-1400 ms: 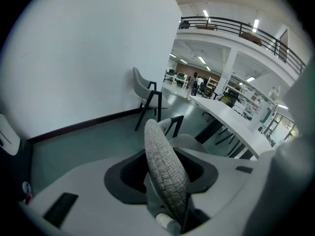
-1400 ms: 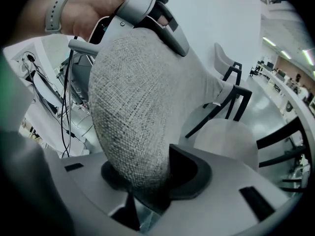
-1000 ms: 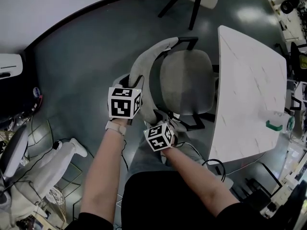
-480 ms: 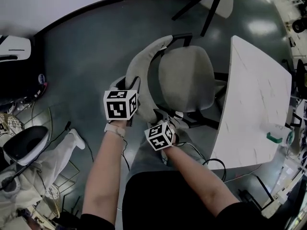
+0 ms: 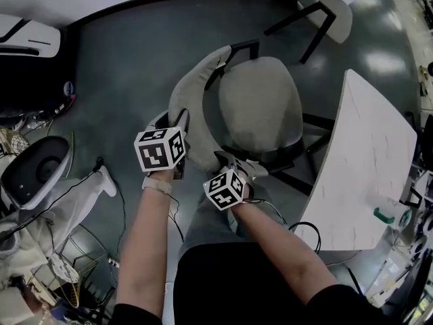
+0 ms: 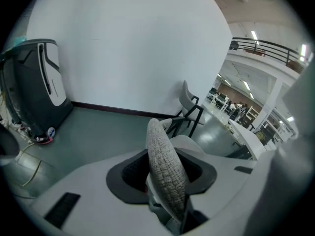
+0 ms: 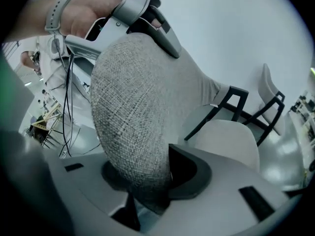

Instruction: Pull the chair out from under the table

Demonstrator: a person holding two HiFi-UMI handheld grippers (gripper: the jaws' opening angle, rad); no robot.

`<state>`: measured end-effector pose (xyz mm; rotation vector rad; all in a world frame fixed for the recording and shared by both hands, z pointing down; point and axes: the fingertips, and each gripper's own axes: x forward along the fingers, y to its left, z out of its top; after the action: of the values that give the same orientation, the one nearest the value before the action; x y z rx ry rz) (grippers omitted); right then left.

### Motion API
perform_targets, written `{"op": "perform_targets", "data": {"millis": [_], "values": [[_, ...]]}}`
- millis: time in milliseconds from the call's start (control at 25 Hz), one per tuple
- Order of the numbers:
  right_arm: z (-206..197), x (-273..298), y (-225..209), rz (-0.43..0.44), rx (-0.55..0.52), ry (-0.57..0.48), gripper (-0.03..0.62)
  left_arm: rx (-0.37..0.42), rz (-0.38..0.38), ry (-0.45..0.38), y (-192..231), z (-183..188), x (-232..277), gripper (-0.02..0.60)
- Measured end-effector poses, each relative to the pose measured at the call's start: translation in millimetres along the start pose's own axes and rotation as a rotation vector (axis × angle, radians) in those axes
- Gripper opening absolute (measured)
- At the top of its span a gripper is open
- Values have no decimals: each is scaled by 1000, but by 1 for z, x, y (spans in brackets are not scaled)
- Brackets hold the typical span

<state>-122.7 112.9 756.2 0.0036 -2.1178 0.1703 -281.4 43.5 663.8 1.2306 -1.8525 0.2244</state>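
The grey fabric chair (image 5: 260,107) stands on the dark floor, left of the white table (image 5: 375,154), its seat apart from the table's edge. Its curved backrest (image 5: 193,103) faces me. My left gripper (image 5: 179,124) is shut on the backrest's top edge, and in the left gripper view the fabric edge (image 6: 165,171) runs between its jaws. Just to the right and nearer me, my right gripper (image 5: 235,164) is shut on the same backrest. In the right gripper view the fabric (image 7: 133,112) fills the gap between the right gripper's (image 7: 147,183) jaws, with the left gripper (image 7: 123,14) above.
A second chair (image 5: 323,9) stands at the top right. A green thing (image 5: 387,215) lies on the table's near corner. White and black machines (image 5: 34,175) and cables (image 5: 301,232) crowd the floor at left and beside my legs.
The chair has come away from the table: a strip of floor now shows between its seat and the table edge. Both grippers kept their hold on the backrest and moved with it.
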Motion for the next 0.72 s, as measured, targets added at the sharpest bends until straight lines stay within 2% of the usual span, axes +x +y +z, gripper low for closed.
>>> {"op": "perform_targets", "data": {"millis": [320, 720], "values": [[11, 11, 22, 95, -164, 6, 144, -177, 112, -53, 50, -17, -34, 143], [17, 20, 55, 196, -343, 18, 144, -354, 232, -105, 98, -53, -82, 144]]}}
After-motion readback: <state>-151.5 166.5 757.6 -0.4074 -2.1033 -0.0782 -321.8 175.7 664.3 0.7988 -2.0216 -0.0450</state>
